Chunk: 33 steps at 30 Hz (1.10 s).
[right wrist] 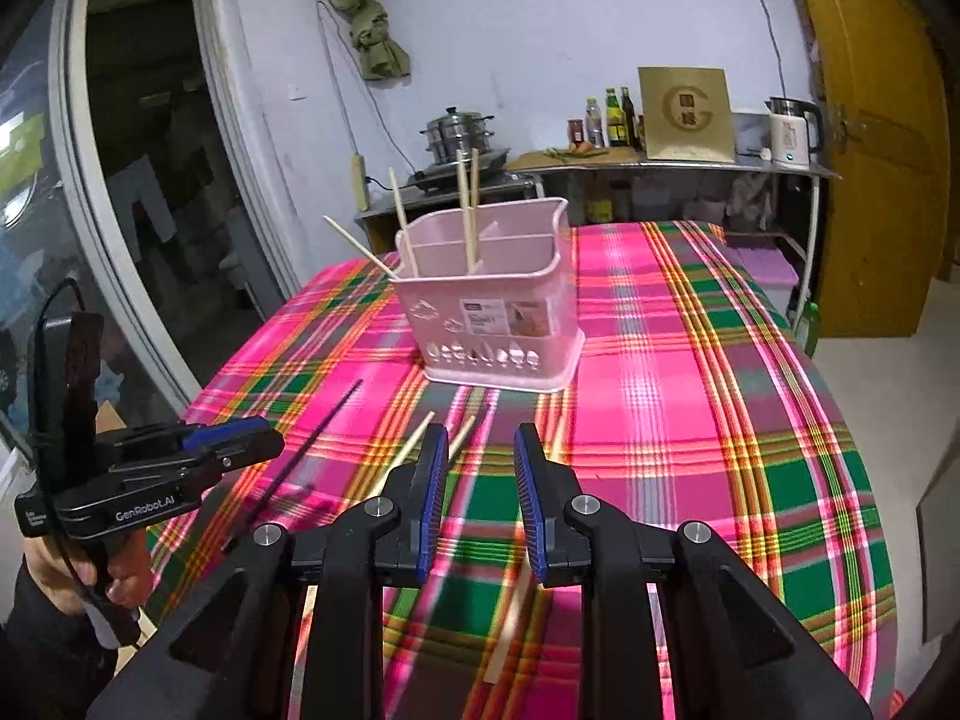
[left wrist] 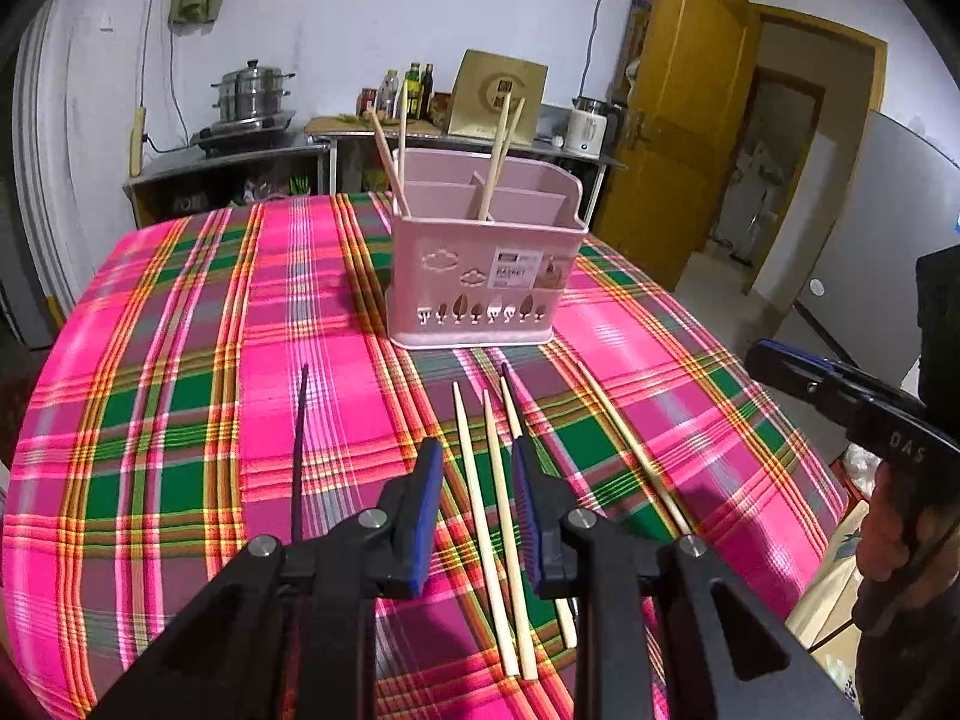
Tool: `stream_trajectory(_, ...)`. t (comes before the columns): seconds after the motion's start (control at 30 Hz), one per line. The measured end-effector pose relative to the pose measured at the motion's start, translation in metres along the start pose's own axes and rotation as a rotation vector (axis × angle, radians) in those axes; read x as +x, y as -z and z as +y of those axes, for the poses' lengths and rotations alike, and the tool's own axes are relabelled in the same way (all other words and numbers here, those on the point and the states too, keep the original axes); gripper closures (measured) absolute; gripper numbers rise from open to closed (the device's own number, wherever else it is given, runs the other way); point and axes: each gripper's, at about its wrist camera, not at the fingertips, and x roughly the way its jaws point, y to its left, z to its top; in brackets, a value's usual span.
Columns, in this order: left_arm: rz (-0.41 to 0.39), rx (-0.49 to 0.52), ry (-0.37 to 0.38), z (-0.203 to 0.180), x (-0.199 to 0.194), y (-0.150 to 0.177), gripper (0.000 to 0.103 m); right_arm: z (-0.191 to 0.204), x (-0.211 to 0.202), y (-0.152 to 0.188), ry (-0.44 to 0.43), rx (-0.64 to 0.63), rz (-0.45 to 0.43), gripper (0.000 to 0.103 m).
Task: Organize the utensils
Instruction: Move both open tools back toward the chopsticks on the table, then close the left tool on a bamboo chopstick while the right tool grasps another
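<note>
We observed both units above a counter (left wrist: 180,312) covered with a pink, green and orange plaid cloth.

Left hand-held gripper (left wrist: 477,510): the blue-padded jaws stood apart with nothing clamped between them. In the left wrist view, two pale wooden chopsticks (left wrist: 489,516) lay flat on the cloth in the gap under the jaws, side by side and running from near to far. We saw no pad pressing on either one. A third pale chopstick (left wrist: 513,414) lay just right of them, partly hidden behind the right jaw. A fourth pale chopstick (left wrist: 630,444) lay further right, angled slightly away from the group. A single dark chopstick (left wrist: 298,450) lay apart on the left.

Right hand-held gripper (right wrist: 482,504): the jaws likewise stood apart and gripped nothing. In the right wrist view, a blurred pale chopstick (right wrist: 510,618) showed on the cloth below the gap. Whether the jaws were touching it, we could not tell. The left unit appeared at the left edge of that view, held in a hand (right wrist: 66,576) with a dark sleeve.

Utensil holder: a pink plastic basket (left wrist: 480,282) with inner dividers stood upright on the far part of the cloth, beyond the loose chopsticks. It carried a label on its near wall. Two chopsticks (left wrist: 390,156) leaned in its left compartment, and two more (left wrist: 501,150) stood in a middle compartment.

Beyond the counter we noted a steel steamer pot (left wrist: 252,90), bottles (left wrist: 414,90) and a white kettle (left wrist: 588,123) against the far wall.
</note>
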Motion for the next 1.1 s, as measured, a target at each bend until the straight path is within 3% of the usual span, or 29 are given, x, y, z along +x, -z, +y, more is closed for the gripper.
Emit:
stream_trajectory(0.67, 0.147, 0.004, -0.006, -0.003, 0.073, 0.005, 0.078, -0.021, 0.036, 0.01, 0.013, 0.041, 0.085, 0.079)
stream_trajectory(1.1, 0.186, 0.002, -0.048, 0.0, 0.098, -0.003, 0.078, -0.03, 0.058, 0.012, 0.025, 0.059, 0.131, 0.079)
